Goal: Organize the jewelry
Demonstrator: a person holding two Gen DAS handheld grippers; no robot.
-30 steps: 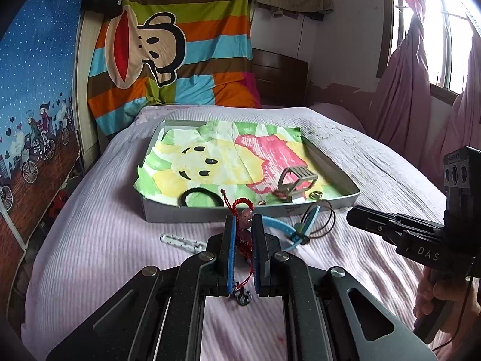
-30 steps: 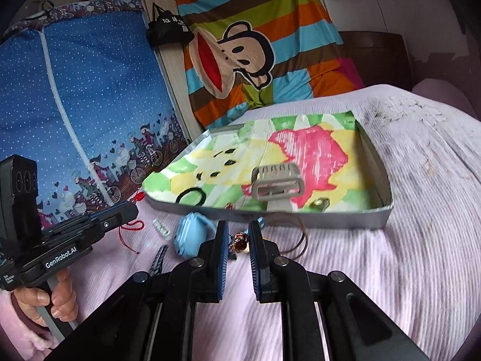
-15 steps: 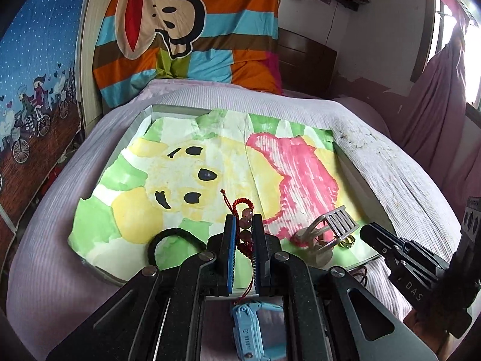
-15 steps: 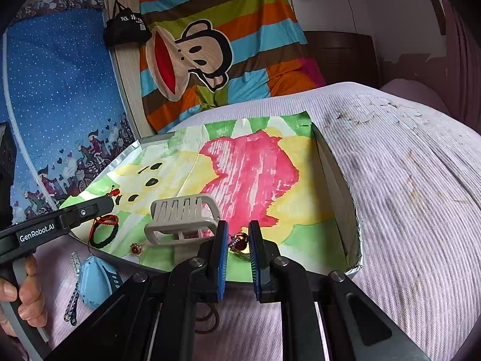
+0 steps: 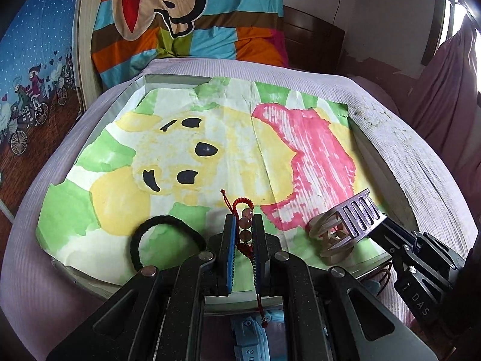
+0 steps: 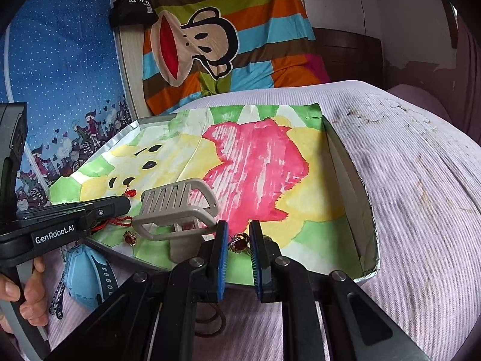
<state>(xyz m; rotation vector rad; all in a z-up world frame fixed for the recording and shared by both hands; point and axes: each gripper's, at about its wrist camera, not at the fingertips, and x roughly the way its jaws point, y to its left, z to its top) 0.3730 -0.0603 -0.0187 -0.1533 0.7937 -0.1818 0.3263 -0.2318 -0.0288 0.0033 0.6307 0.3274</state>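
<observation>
— So, what is your left gripper (image 5: 243, 234) doing?

— It pinches the bracelet (image 5: 245, 228), a red cord with round beads. You hold it over the near edge of the tray (image 5: 387, 177), with the knotted loop poking out past the fingertips and the cord tail hanging down behind them.

— And your right gripper (image 6: 237, 242)?

— Its fingers are nearly together with the ring (image 6: 239, 242) between them, gold with a dark red stone. The ring sits low over the tray's near edge, over the green part of the painted paper (image 6: 255, 165) that lines the tray. Whether the pads actually press the ring, you cannot tell from here.

— What lies in the tray?

— A grey hair claw (image 6: 177, 207), just left of your right gripper, and a black hair tie (image 5: 162, 240) flat on the paper at the near left. A second small red-stone piece (image 6: 130, 238) lies beside the claw, near the tray's edge.

— And outside it?

— On the bed (image 6: 421, 180), in front of the tray: a blue watch (image 6: 90, 273), a dark chain (image 6: 58, 297) next to it, and thin brown loops (image 6: 210, 322) under your right gripper.
</observation>
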